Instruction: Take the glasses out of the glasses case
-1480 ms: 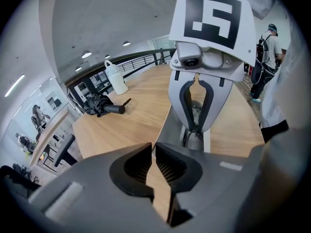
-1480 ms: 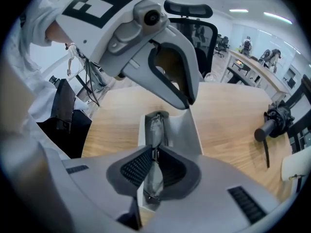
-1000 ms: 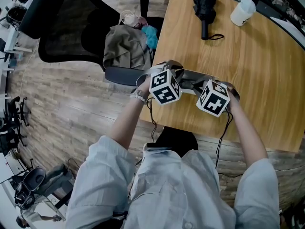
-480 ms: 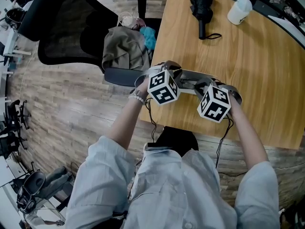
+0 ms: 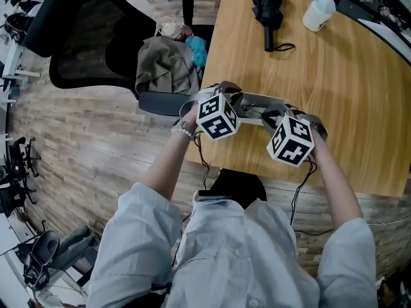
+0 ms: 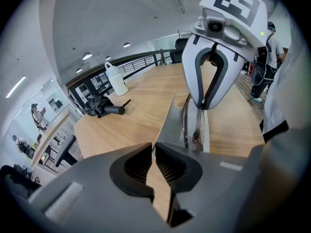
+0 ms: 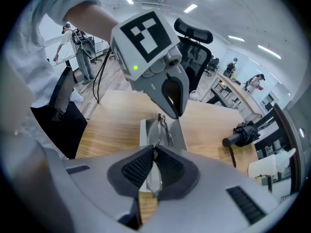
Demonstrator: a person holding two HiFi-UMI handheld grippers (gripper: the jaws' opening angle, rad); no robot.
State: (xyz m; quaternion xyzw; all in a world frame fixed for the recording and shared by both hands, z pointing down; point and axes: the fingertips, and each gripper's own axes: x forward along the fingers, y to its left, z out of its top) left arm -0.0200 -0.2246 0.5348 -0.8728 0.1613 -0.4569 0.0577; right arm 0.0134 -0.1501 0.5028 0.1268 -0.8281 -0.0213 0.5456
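Note:
A grey glasses case (image 5: 255, 99) lies open near the wooden table's front edge. My left gripper (image 6: 154, 160) is shut on the thin edge of the raised lid (image 6: 168, 125) and holds it up. My right gripper (image 7: 154, 168) points steeply down over the case, shut on the glasses (image 7: 154, 181). A lens sits between its pads, and the frame hangs just above the case's tray (image 7: 177, 135). In the left gripper view the glasses (image 6: 192, 125) hang upright under the right gripper (image 6: 210, 103). In the head view the marker cubes hide both sets of jaws.
A folded black umbrella (image 5: 266, 8) and a white bottle (image 5: 319, 11) lie at the table's far side. An office chair (image 5: 96, 37) piled with clothes (image 5: 168, 64) stands left of the table. The table's front edge (image 5: 270, 175) runs just under my hands.
My right gripper has risen slightly with the glasses in it. The left gripper has stayed still on the lid.

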